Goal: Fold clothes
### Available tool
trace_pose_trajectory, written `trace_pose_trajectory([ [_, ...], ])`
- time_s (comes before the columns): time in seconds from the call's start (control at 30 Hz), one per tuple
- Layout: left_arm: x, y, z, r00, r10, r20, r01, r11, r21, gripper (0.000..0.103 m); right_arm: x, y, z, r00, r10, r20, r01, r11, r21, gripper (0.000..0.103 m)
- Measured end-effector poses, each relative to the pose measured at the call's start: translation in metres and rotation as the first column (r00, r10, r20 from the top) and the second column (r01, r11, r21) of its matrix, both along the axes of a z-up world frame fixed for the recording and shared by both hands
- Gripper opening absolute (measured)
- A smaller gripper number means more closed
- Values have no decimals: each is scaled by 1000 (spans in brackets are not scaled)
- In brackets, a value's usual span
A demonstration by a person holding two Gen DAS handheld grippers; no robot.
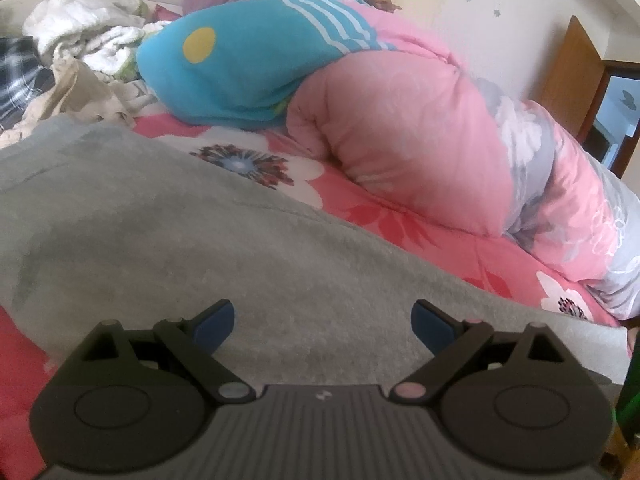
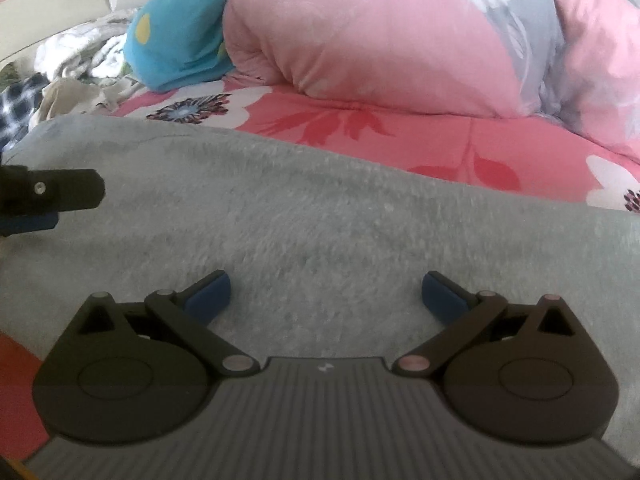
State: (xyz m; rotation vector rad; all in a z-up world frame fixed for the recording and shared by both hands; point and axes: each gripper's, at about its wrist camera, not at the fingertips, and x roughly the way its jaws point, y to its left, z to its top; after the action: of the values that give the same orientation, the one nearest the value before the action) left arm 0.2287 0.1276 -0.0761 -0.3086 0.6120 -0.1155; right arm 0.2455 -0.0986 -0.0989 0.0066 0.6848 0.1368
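Grey fleece garment point(image 1: 168, 232) spread flat on the floral bed sheet point(image 1: 420, 240), directly beneath and ahead of both tongs. Left tongs point(image 1: 323, 320) and right tongs point(image 2: 326, 296) spread wide, gripping nothing. Pink duvet point(image 2: 360, 32) beyond.

- No readable words, numbers or brand names show in either view.
- The only sign is a small white angular mark point(image 1: 321, 395) on each ribbed grey gripper body point(image 2: 324, 412); its shape is too small to make out.
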Motion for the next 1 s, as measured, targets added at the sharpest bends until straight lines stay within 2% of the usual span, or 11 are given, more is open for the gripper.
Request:
trace_pose_trajectory([
  [0.1, -2, 5, 4, 1000, 5, 11, -6, 1000, 1, 96, 4, 0, 4, 999, -27, -30, 27, 999, 16, 102],
  [0.2, -4, 11, 7, 1000, 10, 20, -10, 1000, -12, 96, 6, 5, 12, 986, -128, -103, 133, 990, 43, 102],
  [0.27, -6, 16, 10, 1000, 14, 24, -14, 1000, -25, 96, 7, 13, 15, 974, -183, -135, 187, 982, 23, 102],
  [0.37, -12, 22, 15, 999, 11, 37, -10, 999, -43, 96, 2, 18, 9, 970, -229, -84, 231, 973, 23, 102],
  [0.47, -20, 28, 22, 998, -4, 57, 8, 998, -62, 96, -11, 17, -2, 971, -236, 20, 235, 971, 39, 102],
  [0.7, -45, 59, 37, 996, -6, 91, 16, 994, -112, 96, -16, 16, -4, 970, -235, 60, 231, 971, 56, 102],
  [0.77, -54, 76, 41, 994, 25, 106, -13, 993, -116, 96, -14, 17, -4, 970, -234, 58, 232, 972, 46, 102],
  [0.87, -67, 111, 46, 984, 124, 128, -112, 989, -97, 96, -14, 19, -4, 970, -234, 60, 233, 972, 34, 102],
  [1.0, -68, 155, 41, 961, 257, 106, -251, 966, -60, 96, -12, 19, -3, 971, -235, 50, 234, 972, 29, 102],
])
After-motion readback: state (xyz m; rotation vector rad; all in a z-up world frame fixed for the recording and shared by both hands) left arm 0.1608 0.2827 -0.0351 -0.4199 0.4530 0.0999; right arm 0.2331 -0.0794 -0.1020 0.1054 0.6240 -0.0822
